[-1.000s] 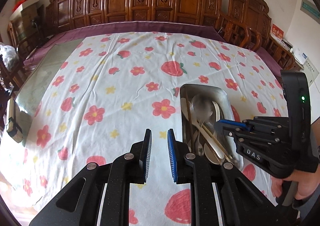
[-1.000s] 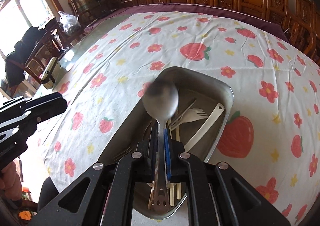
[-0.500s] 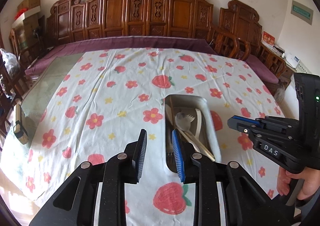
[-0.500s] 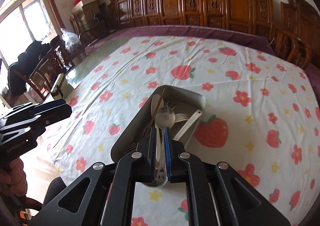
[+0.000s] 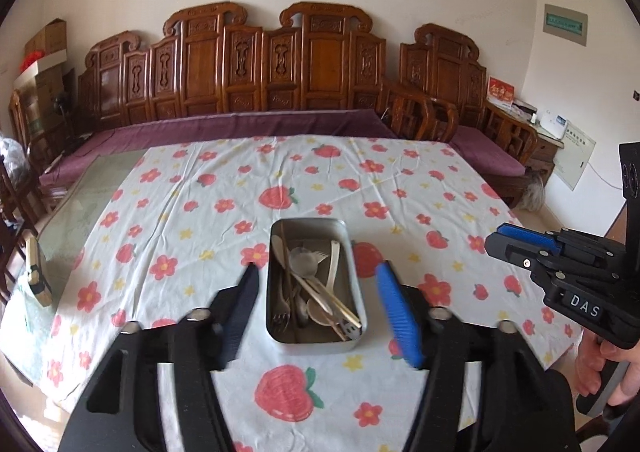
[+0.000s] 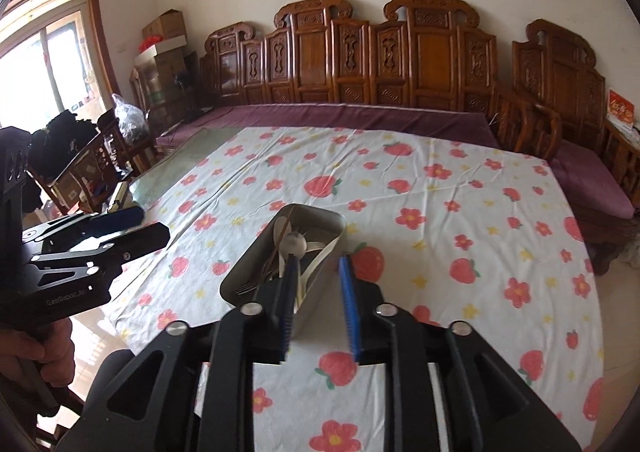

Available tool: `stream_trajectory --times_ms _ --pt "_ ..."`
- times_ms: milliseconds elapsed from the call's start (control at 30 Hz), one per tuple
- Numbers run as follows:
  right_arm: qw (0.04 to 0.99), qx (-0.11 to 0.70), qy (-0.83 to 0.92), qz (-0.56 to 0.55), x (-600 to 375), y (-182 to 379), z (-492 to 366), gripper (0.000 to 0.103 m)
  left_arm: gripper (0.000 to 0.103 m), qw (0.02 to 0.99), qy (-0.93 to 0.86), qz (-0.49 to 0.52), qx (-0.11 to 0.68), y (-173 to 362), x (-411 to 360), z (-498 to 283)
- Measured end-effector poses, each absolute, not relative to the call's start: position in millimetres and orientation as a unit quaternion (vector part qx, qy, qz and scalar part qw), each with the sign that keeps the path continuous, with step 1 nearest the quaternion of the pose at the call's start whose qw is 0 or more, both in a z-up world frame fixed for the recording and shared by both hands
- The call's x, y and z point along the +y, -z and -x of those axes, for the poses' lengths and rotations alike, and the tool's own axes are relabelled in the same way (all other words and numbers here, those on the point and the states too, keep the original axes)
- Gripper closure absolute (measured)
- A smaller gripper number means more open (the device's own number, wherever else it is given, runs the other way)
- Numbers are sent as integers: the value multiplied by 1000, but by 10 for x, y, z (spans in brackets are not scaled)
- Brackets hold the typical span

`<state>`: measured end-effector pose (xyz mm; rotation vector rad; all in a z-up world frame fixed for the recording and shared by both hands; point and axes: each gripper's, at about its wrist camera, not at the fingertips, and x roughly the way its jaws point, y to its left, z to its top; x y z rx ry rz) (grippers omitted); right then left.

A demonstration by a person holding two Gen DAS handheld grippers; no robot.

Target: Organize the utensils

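Metal tray w/ spoons, forks & chopsticks sat mid-desk on floral cloth, near its front edge. Left tool & right tool hung above, both jaws opening, nothing gripped. Carved wooden bench w/ purple cushion behind; window at left.

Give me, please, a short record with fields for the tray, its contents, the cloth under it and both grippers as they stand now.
tray: metal tray, rectangular, on the table
contents: mixed utensils, among them a metal spoon, a fork, chopsticks and a white spoon
surface: flowered tablecloth, no loose utensil seen on it
left gripper: jaws opening, nothing between them
right gripper: jaws opening, nothing gripped
both grippers: back from the tray, above the near edge of the table
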<state>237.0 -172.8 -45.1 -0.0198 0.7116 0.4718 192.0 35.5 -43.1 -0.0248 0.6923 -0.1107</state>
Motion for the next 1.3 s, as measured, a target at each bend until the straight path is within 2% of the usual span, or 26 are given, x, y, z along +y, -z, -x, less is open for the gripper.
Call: stream_trajectory --times_ms 67,133,267,367,733,1300 --pt "919 330 -216 8 -1833 347 -2247 45 26 944 55 8 324 342 287 -1831" --pt "927 315 -204 3 -1921 249 -2136 33 17 948 57 7 313 259 230 -1743" --pt "943 281 -177 -1 -2120 38 -1863 12 8 954 56 6 294 109 134 -1575" --pt "952 259 -165 0 -2223 -91 -1685 3 8 960 56 4 275 -23 67 -1427" --pt "963 223 -151 -10 -2410 -332 -1292 2 8 970 41 3 239 -322 -33 -1140" --pt "965 216 -150 -12 -2372 -347 -1262 2 8 970 35 -8 241 -275 -66 -1107"
